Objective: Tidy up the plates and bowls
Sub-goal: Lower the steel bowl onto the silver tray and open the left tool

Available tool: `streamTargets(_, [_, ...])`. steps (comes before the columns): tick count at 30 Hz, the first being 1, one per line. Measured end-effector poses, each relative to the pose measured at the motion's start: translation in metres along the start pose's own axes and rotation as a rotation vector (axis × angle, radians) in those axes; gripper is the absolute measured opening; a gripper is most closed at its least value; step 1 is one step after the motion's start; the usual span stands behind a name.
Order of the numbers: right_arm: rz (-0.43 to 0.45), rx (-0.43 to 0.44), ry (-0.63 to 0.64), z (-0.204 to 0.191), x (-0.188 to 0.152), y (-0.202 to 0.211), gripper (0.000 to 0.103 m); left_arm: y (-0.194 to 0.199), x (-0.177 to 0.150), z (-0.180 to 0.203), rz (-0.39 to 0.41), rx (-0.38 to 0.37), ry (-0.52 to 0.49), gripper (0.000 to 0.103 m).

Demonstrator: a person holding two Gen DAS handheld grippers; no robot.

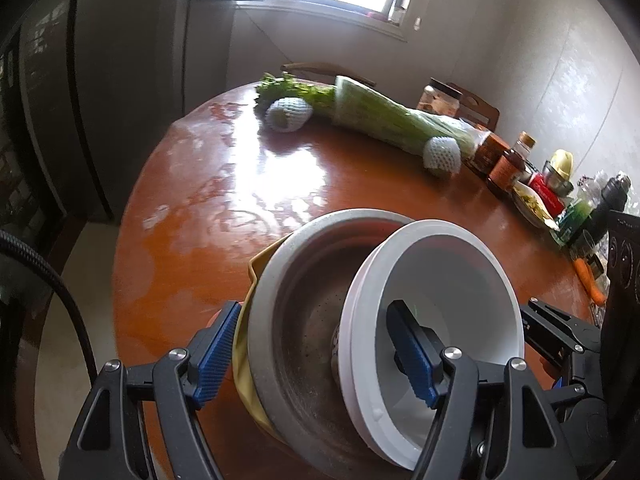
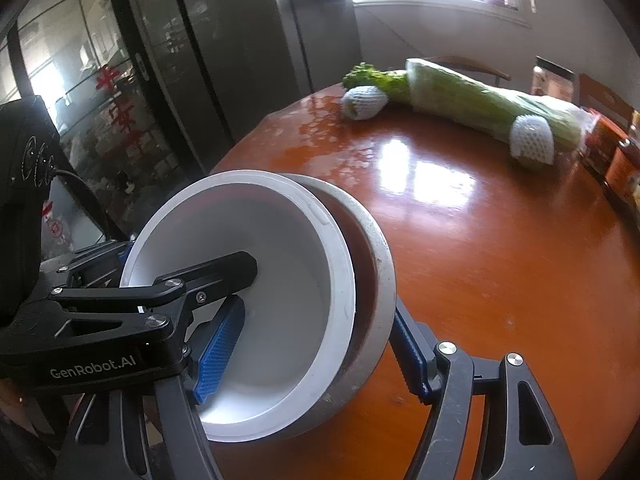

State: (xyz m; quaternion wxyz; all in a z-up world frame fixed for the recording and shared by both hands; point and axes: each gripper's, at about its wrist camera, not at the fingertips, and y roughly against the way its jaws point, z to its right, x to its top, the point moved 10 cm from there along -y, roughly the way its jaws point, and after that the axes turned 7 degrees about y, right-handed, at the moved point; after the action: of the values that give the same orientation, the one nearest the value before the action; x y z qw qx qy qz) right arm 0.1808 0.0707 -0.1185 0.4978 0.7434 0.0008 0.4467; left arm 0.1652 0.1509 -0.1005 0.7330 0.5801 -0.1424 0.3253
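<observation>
A: Start big. What carries everything?

B: The round counter [image 1: 248, 184], glossy and glaring under the window. From the left view, celery [image 1: 384, 116] lies at about one o'clock, a row of jars [image 1: 504, 160] runs off toward three, and a foam-netted fruit [image 1: 286, 114] sits at twelve.

A: And the dishes?

B: Low in both views, at six o'clock. A grey bowl [image 1: 296, 312] is tipped up on edge, with something yellow [image 1: 246, 344] behind it, a plate or mat, I cannot tell which. A white bowl [image 2: 288, 280] is part-nested in the grey one, its rim standing proud and skewed.

A: The tongs?

B: The left tongs [image 1: 320, 356] span wide across the stack: one pad outside the yellow edge, the other inside the white bowl. Whether they press firmly I cannot tell. The right tongs [image 2: 316, 356] bracket the same pair, one pad within the white bowl, the other outside the grey wall; they look clamped on both walls, though contact is partly hidden.

A: So the step is seating white into grey?

B: I judge so. Do it well by keeping the grey bowl steady with one grip and easing the white rim down until the two rims run parallel. Slacken one grip before shifting the other, since both pinch the same walls. Lower the stack flat onto the counter slowly; the slick surface could let it skid.
</observation>
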Motion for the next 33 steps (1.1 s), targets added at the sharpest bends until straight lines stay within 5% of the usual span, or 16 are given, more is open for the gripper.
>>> streamTargets(33, [0.069,-0.107,-0.178,0.110,-0.050,0.061,0.072,-0.040,-0.011,0.121,-0.043,-0.056,-0.137,0.073])
